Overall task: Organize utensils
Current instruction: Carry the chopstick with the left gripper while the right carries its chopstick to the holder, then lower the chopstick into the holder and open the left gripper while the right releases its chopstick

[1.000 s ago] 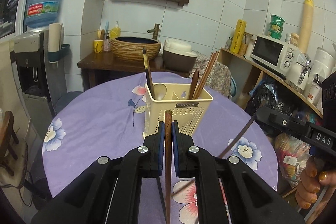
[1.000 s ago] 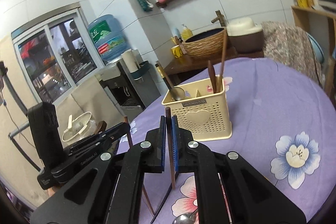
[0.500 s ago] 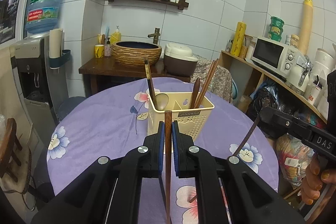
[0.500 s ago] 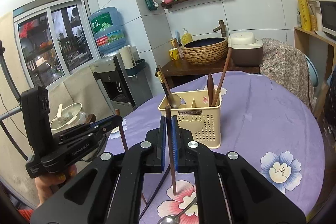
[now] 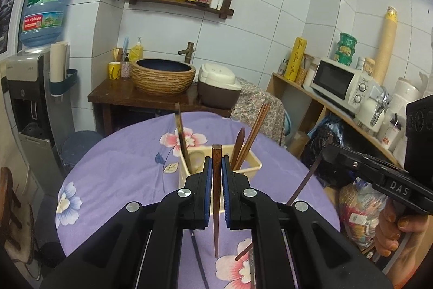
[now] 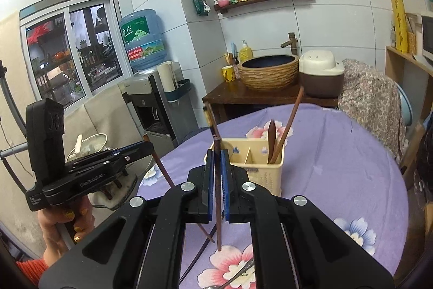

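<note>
My left gripper (image 5: 215,167) is shut on a brown wooden chopstick (image 5: 216,207) and holds it upright above the purple flowered tablecloth (image 5: 121,167). My right gripper (image 6: 215,161) is shut on a second brown chopstick (image 6: 217,207), also upright. Both hang in front of the cream perforated utensil holder (image 5: 251,167), seen too in the right wrist view (image 6: 266,175). The holder has chopsticks (image 5: 254,132), a wooden piece and a dark-handled utensil (image 5: 180,132) in it. The right gripper shows in the left wrist view (image 5: 328,148); the left one shows in the right wrist view (image 6: 147,146).
A metal spoon (image 6: 240,272) and a dark thin stick (image 6: 200,256) lie on the cloth near the front edge. Behind the table stand a dark wooden stand with a woven basin (image 5: 163,76) and rice cooker (image 5: 218,88). A shelf with a microwave (image 5: 338,80) is right, a water dispenser (image 5: 29,88) left.
Both grippers have risen with their chopsticks, so the holder now sits lower and is partly hidden behind the fingers. Both stay shut.
</note>
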The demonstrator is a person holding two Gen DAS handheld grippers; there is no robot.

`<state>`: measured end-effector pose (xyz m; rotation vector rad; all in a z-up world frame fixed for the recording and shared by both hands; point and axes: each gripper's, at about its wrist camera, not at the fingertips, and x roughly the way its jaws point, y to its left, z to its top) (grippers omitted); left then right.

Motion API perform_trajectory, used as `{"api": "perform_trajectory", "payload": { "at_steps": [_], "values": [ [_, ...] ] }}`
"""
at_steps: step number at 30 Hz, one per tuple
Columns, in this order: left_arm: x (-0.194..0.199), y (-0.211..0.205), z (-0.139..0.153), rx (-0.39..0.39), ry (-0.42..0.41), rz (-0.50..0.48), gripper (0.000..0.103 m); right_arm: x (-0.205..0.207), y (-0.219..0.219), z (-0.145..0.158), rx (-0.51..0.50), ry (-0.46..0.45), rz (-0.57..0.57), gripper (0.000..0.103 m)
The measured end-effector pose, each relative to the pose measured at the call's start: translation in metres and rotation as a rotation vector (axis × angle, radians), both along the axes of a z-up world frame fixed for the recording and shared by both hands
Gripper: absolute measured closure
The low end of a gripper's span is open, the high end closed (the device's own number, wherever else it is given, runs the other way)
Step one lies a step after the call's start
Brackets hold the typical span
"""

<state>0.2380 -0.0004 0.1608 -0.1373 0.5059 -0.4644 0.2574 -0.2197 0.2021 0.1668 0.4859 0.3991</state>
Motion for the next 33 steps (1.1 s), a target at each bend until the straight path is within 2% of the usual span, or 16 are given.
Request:
{"api": "perform_trajectory", "payload": {
  "at_steps": [8,11,14,19,27,33],
  "values": [
    [0.036,0.003,0.072,-0.051,-0.050,0.017,0.095,0.039,-0.007,0.085,0.000,-0.083,-0.065,0.097],
    [0.047,0.003,0.090,-0.052,-0.082,0.043,0.095,0.053,-0.010,0.106,-0.007,-0.113,-0.107,0.097],
    [0.058,0.003,0.100,-0.052,-0.108,0.076,0.095,0.065,-0.010,0.114,-0.016,-0.138,-0.141,0.097],
    [0.077,-0.003,0.087,-0.033,-0.096,0.116,0.095,0.086,-0.008,0.096,-0.031,-0.120,-0.178,0.097],
    [0.088,-0.009,0.024,-0.014,-0.015,0.145,0.095,0.106,-0.006,0.029,-0.062,-0.053,-0.206,0.097],
    [0.094,-0.011,-0.013,-0.007,0.058,0.137,0.095,0.119,-0.009,-0.014,-0.046,0.036,-0.202,0.097]
  ]
}}
